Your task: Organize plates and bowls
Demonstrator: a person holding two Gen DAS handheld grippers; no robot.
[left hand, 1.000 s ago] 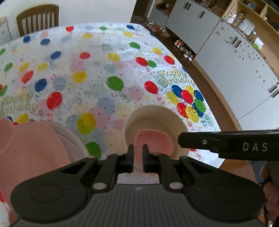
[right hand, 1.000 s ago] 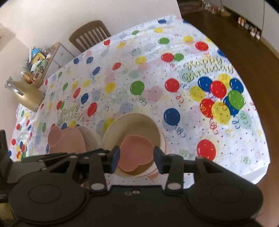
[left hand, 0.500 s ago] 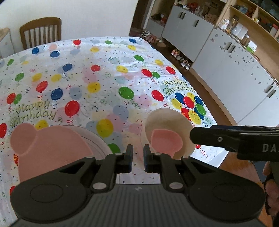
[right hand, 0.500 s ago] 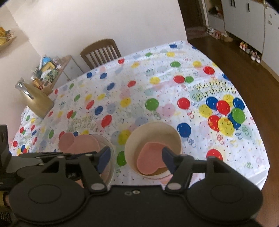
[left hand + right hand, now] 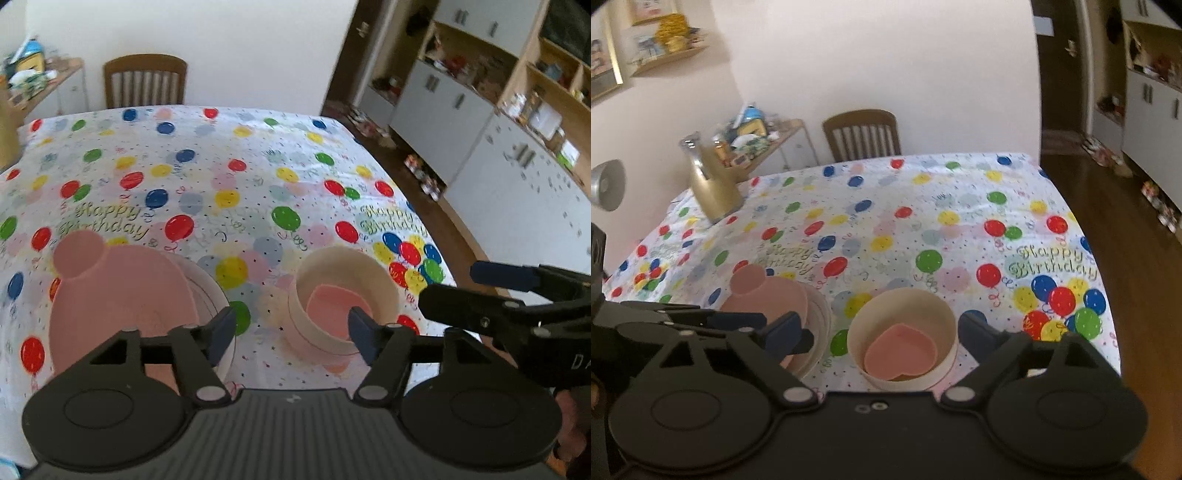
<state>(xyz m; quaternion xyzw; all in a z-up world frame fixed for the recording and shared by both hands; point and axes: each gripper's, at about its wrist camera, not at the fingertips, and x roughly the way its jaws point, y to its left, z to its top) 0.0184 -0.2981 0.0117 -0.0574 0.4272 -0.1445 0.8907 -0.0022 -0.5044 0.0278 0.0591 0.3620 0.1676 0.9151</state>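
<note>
A cream bowl [image 5: 905, 299] stands near the front of the balloon tablecloth with a pink heart-shaped dish [image 5: 901, 354] inside it. To its left a pink plate with a round ear [image 5: 122, 295] lies on a white plate [image 5: 822, 317]. My left gripper [image 5: 291, 330] hovers above and short of both stacks, its jaws opening with nothing pressed between them. My right gripper [image 5: 881, 332] is over the cream bowl [image 5: 343, 266], its jaws opening wide, pads clear of the rim. In the left wrist view the right gripper [image 5: 480, 291] shows at the right.
A gold jug [image 5: 713, 184] stands at the table's far left corner. A wooden chair [image 5: 864, 134] sits behind the far edge, beside a cluttered side table [image 5: 757, 136]. The table's right edge [image 5: 1108, 314] drops to a wood floor with white cabinets [image 5: 517, 192] beyond.
Both grippers have opened and drawn back and up from the dishes. The pink heart dish stays in the cream bowl, and more of the table and room shows.
</note>
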